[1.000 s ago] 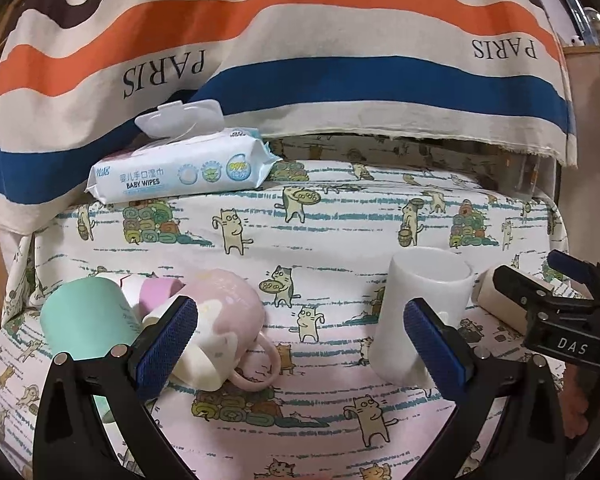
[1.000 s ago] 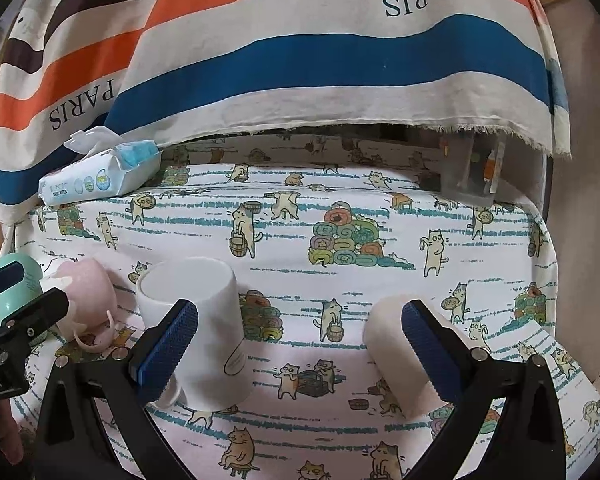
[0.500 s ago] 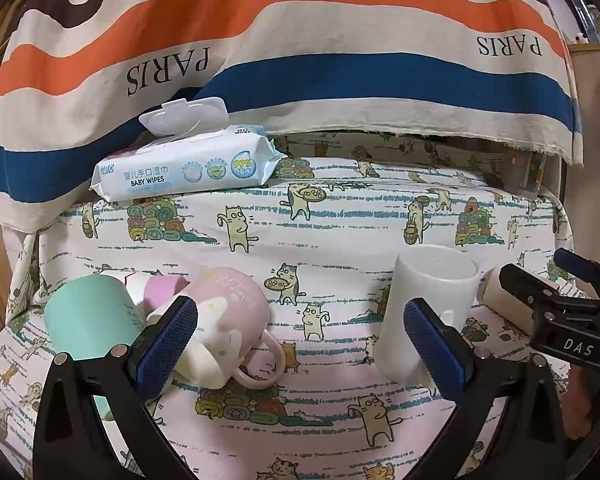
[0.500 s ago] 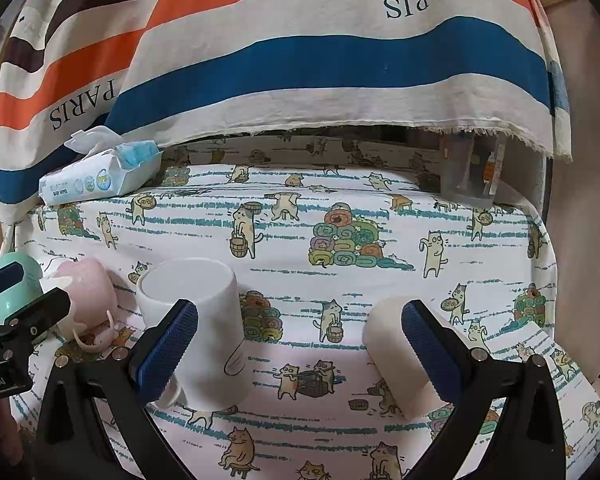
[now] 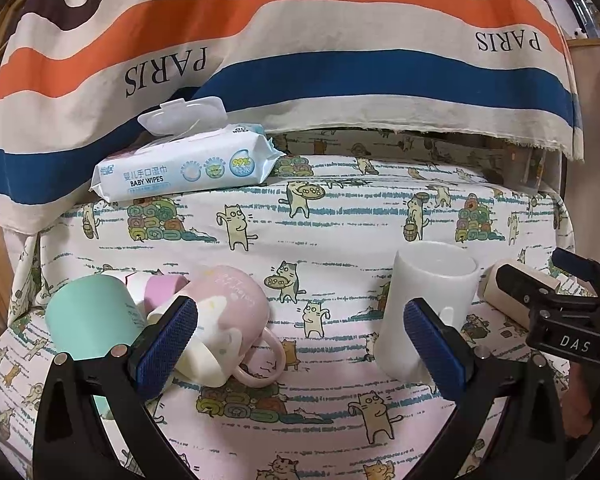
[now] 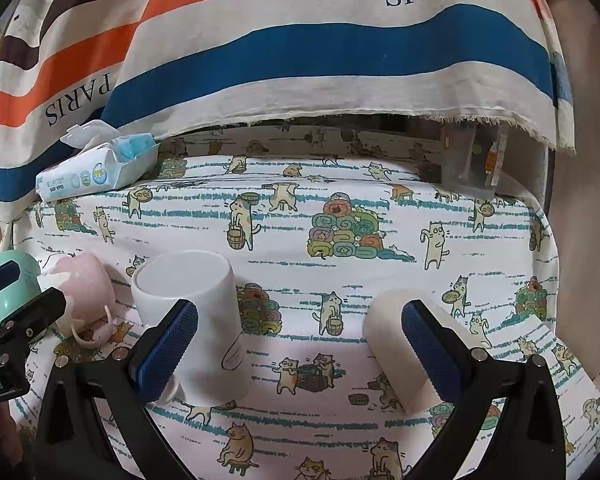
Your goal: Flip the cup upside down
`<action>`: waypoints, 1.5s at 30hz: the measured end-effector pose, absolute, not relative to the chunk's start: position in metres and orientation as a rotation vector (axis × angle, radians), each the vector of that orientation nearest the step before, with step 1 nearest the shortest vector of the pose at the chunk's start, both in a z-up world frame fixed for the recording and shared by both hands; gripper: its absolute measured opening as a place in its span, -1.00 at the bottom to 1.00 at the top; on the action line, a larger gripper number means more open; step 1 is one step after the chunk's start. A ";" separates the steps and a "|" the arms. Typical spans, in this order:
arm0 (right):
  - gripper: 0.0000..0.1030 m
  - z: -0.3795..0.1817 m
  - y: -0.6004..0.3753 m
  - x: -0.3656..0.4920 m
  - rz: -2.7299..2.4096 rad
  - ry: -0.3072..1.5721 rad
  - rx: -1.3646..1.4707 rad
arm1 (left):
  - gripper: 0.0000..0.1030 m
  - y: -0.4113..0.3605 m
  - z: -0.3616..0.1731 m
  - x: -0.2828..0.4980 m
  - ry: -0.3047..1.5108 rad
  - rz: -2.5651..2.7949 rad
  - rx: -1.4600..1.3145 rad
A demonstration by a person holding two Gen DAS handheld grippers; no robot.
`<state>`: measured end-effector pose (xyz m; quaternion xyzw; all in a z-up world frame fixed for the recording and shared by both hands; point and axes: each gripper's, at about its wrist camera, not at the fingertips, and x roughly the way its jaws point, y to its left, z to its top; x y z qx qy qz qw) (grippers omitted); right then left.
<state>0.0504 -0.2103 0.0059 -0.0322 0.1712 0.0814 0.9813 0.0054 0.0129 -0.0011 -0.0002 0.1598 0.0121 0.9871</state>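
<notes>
Because the white cup stands upright with its mouth up on the cat-print desk, it appears to be the one not yet flipped, and it sits between the two claws where either can reach it. Both the left claw and the right claw are spread wide and hold nothing. To the left, the pink cup and green cup are crowded together, apart from the white one.

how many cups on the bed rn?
5: teal cup far left, a small purple one partly hidden behind it, pink mug tipped over, white mug upright, cream cup on its side, right.
</notes>
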 end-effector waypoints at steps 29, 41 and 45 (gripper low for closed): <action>0.99 0.006 -0.211 0.050 0.161 0.350 -0.064 | 0.99 0.016 -0.002 0.008 0.330 0.027 0.000; 0.99 0.005 -0.212 0.052 0.155 0.355 -0.065 | 0.99 0.017 -0.003 0.008 0.332 0.027 0.000; 0.99 0.005 -0.212 0.052 0.154 0.357 -0.064 | 0.99 0.017 -0.003 0.008 0.333 0.027 0.000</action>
